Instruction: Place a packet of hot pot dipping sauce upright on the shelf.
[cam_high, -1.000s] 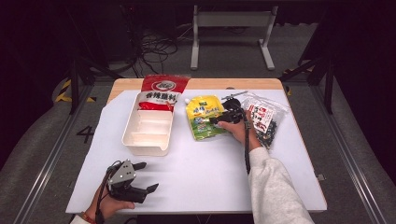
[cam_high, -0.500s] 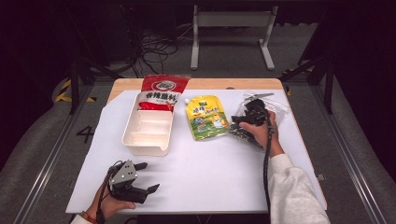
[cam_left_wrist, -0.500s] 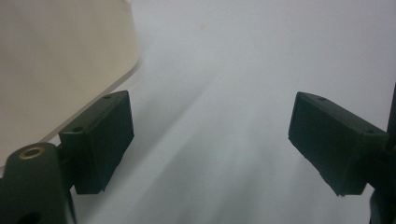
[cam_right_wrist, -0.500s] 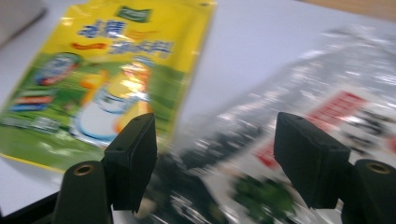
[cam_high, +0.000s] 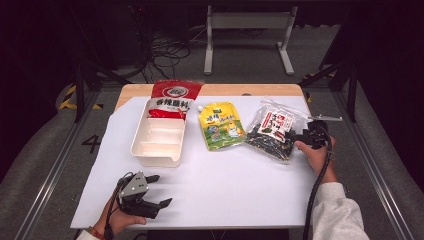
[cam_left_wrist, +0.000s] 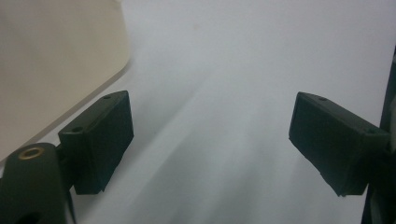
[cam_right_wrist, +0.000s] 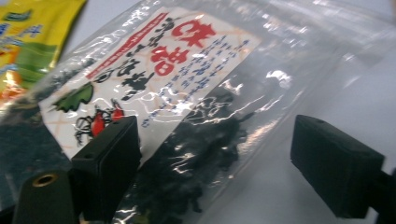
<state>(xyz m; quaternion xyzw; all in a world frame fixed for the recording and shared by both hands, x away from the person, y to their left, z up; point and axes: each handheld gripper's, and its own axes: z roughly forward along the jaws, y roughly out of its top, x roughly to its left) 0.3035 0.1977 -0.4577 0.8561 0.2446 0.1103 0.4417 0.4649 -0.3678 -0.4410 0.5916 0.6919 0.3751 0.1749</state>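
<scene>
the clear bag of dark dried seaweed (cam_high: 272, 131) lies flat at the right side of the white table (cam_high: 240, 185), just right of the yellow pouch (cam_high: 220, 125), long axis slanting from its far right corner toward the near left. crinkly see-through plastic, white label with red characters. the right gripper view brings out the label art and the dark flakes under the film (cam_right_wrist: 196, 140). right gripper (cam_high: 306, 135) sits at the bag's right edge, jaws wide apart, one over the bag. left gripper (cam_high: 156, 192) rests near the front left, jaws wide too, by the cream tray (cam_high: 155, 155).
</scene>
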